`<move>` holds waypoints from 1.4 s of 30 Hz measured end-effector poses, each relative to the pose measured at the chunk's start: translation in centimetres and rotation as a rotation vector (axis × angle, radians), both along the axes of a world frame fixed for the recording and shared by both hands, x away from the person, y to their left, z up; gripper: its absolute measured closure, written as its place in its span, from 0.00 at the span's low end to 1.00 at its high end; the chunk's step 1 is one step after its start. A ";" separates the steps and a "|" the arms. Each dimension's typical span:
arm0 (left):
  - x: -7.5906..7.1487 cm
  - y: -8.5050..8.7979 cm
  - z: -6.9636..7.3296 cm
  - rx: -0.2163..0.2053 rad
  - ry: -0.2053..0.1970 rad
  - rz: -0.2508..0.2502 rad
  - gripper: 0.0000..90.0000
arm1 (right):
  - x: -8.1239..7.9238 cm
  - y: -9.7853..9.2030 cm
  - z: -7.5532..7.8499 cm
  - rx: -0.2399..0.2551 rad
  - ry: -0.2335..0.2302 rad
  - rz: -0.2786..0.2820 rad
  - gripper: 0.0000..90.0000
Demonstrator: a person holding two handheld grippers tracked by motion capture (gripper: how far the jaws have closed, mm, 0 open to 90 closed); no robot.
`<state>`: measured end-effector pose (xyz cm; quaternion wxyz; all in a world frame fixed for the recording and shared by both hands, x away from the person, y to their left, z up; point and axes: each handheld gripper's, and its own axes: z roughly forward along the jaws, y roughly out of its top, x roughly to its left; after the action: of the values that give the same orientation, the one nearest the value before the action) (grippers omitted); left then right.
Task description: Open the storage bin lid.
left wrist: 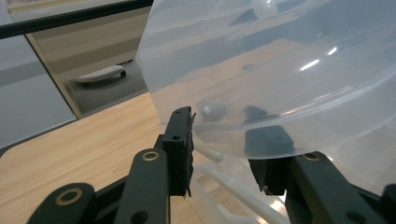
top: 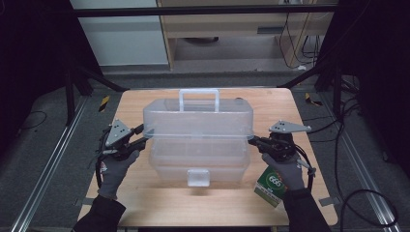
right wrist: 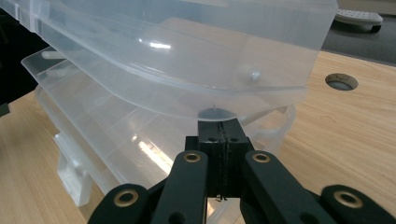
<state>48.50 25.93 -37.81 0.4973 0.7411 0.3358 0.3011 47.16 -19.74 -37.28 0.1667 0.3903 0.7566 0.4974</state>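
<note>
Lifting the lid (top: pixel 198 116), the right gripper (top: pixel 252 139) at three o'clock is pressed together beneath its rim, the left gripper (top: pixel 143 135) at nine o'clock straddles it apart; it could slip and drop

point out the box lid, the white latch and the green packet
box lid (top: pixel 198 120), high view, on its clear front wall
white latch (top: pixel 198 177), high view, middle of the flap on the box's near side
green packet (top: pixel 270 186), high view, on its printed face near the person's right wrist
</note>
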 end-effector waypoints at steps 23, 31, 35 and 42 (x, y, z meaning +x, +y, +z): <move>-0.2 0.1 0.2 -0.006 0.011 -0.002 0.69 | 1.7 0.8 -3.1 -0.151 0.172 -0.072 0.79; -0.2 0.1 0.3 -0.008 0.014 0.000 0.69 | 2.0 1.0 -3.9 -0.139 0.203 -0.081 0.79; -0.2 0.0 0.5 -0.003 0.008 0.004 0.69 | 2.0 1.2 -3.9 -0.147 0.206 -0.083 0.80; -0.2 -0.1 0.8 0.003 0.004 0.009 0.69 | 2.0 1.3 -3.8 -0.153 0.208 -0.090 0.81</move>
<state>48.33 25.86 -36.97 0.4943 0.7409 0.3395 0.3024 49.11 -18.40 -41.12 0.1388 0.4595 0.7872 0.3872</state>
